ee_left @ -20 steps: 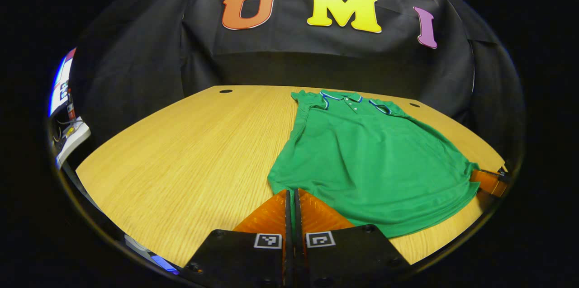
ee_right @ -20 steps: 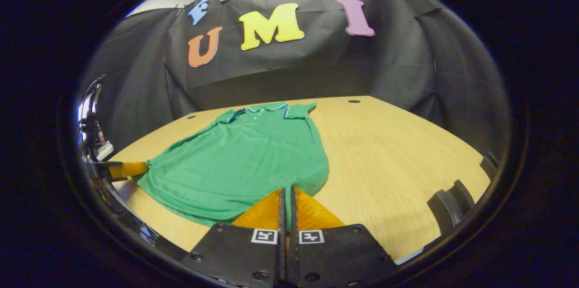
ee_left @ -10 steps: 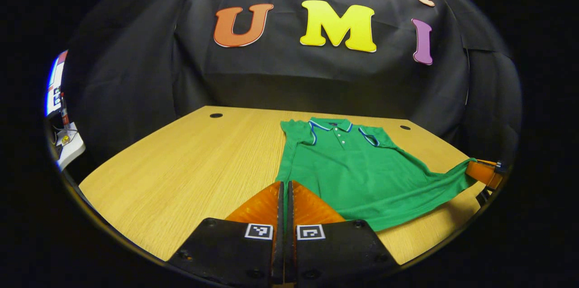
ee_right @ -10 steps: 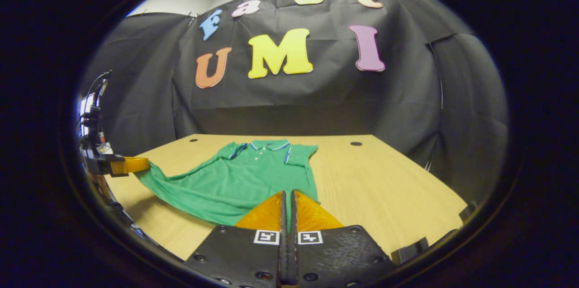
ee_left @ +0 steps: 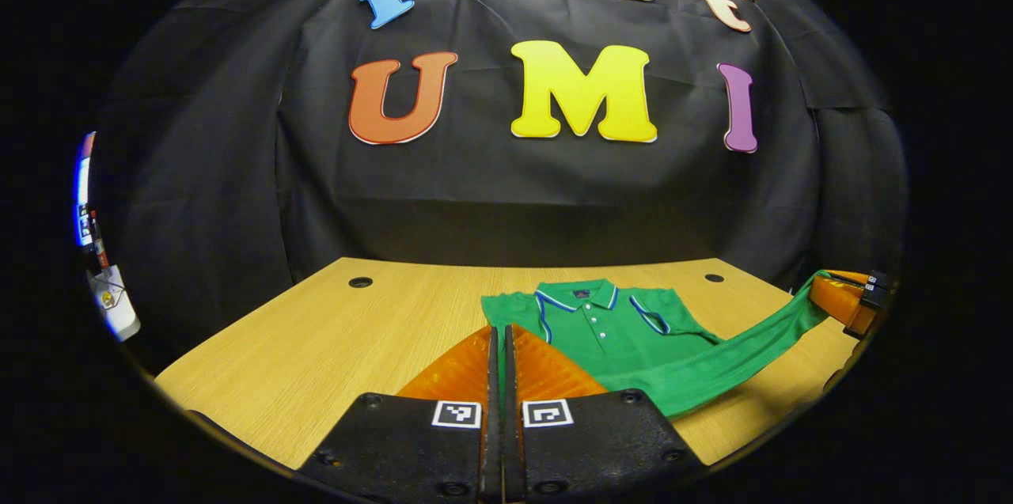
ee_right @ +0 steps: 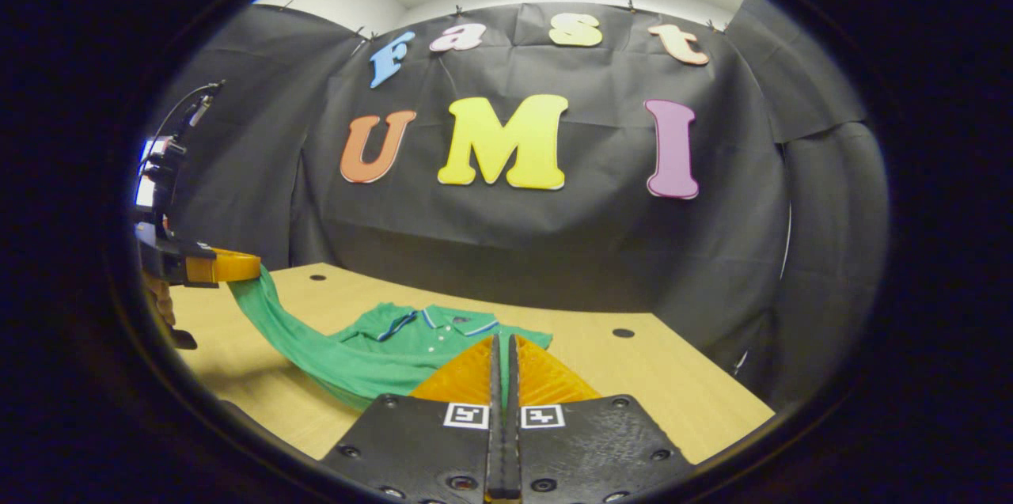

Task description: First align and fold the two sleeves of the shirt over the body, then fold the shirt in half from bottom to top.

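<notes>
A green polo shirt (ee_left: 609,326) with a striped collar lies on the wooden table (ee_left: 332,354), collar toward the booth wall and sleeves folded in. Its bottom hem is lifted off the table and hangs as a band between the two grippers. My left gripper (ee_left: 497,338) is shut on one hem corner, and the cloth runs up to the right gripper (ee_left: 847,298) at the right edge of that view. In the right gripper view my right gripper (ee_right: 503,346) is shut on the other hem corner of the shirt (ee_right: 380,346). The left gripper (ee_right: 218,265) holds its corner high at the left.
The table (ee_right: 673,377) has small round cable holes near its back edge (ee_left: 360,282) (ee_right: 623,333). Black cloth walls stand close behind and beside it. Equipment with cables (ee_left: 103,282) sits off the table's left edge.
Both grippers have risen and moved toward the collar with the hem. The lower half of the shirt has come off the table and now hangs between them.
</notes>
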The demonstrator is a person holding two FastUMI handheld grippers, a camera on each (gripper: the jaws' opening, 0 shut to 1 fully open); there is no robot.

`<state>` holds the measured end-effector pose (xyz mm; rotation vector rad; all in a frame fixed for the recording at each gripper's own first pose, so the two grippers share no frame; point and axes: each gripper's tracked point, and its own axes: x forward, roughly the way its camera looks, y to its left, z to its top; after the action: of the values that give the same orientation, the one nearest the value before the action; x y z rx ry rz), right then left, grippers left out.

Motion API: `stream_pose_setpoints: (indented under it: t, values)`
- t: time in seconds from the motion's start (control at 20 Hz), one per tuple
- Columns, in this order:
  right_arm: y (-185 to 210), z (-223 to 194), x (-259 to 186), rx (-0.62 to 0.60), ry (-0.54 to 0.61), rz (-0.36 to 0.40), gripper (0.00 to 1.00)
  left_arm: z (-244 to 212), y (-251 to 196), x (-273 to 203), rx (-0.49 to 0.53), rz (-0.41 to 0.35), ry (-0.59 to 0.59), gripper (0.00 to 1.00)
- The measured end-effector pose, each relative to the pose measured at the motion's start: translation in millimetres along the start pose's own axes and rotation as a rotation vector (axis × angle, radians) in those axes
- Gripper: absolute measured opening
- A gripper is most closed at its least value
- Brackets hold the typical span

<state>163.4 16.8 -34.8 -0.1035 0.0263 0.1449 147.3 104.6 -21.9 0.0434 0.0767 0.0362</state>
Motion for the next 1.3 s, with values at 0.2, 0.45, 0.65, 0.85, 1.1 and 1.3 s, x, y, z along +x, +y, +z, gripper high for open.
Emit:
stream_pose_setpoints:
  t: [0.2, 0.45, 0.65, 0.85, 1.1, 1.3]
  values:
    - [-11, 53, 59, 0.007, -0.071, -0.053, 0.0, 44, 3, 57, -0.037, 0.002, -0.057, 0.07]
    - [-18, 66, 151, 0.044, -0.092, -0.126, 0.0, 79, 16, 146, 0.008, 0.038, -0.147, 0.06]
    - [-19, 23, 240, 0.013, -0.048, -0.166, 0.0, 49, 24, 220, 0.012, 0.058, -0.126, 0.06]
    - [-23, -31, 317, 0.03, 0.022, -0.198, 0.0, 4, 24, 292, 0.061, 0.036, -0.072, 0.07]
    - [-36, -53, 363, 0.003, 0.036, -0.235, 0.0, -16, 9, 343, 0.059, -0.001, -0.075, 0.07]
    - [-33, -70, 369, -0.002, 0.047, -0.225, 0.0, -35, 15, 348, 0.116, 0.033, -0.051, 0.11]
